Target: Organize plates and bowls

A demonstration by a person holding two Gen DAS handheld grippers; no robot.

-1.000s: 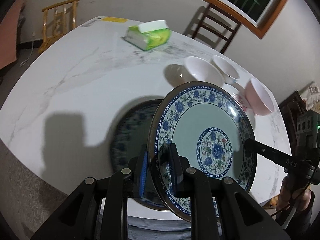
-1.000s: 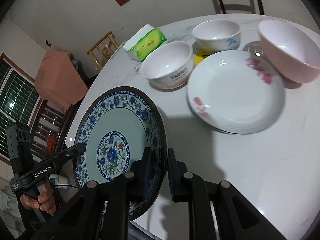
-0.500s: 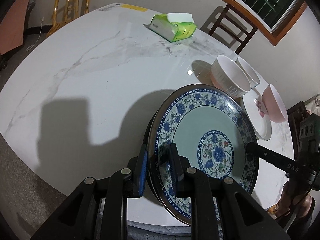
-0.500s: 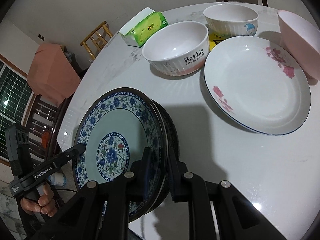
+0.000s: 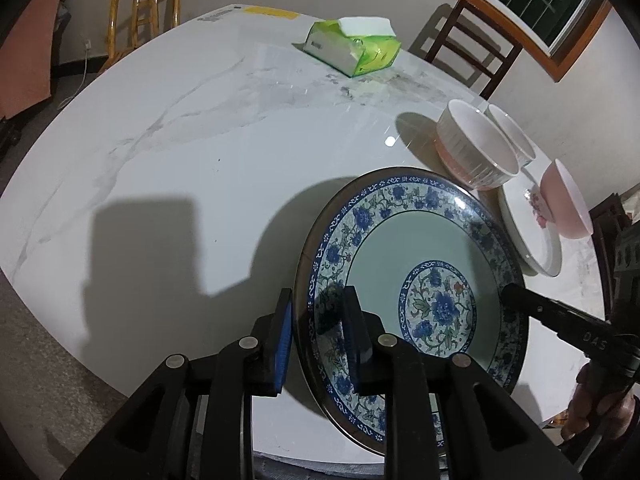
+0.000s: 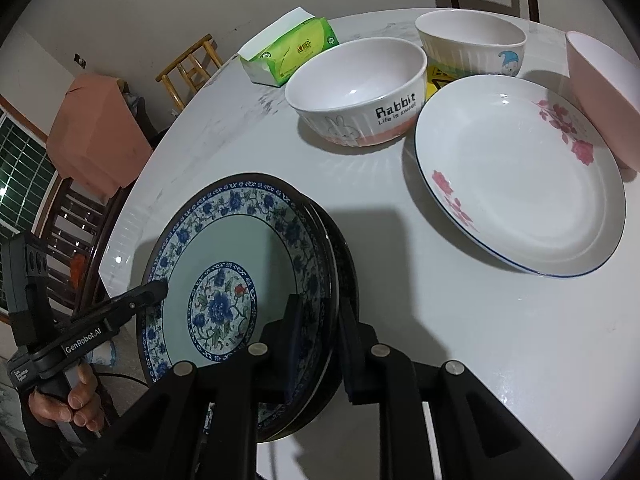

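Blue plate (image 5: 416, 276) came down onto its twin (image 6: 344, 264) — both grippers (left (image 5: 316, 332), right (image 6: 320, 340)) stayed clamped on its rim.

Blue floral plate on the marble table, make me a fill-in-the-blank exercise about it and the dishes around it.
1. The blue floral plate rests on a second plate of the same ____ pattern.
2. The left gripper and the right gripper each have their fingers around the plate's ____.
3. The white ribbed bowl bears the printed word ____.
4. The white shallow plate is decorated with ____ flowers.

Missing words: blue; rim; Rabbit; pink
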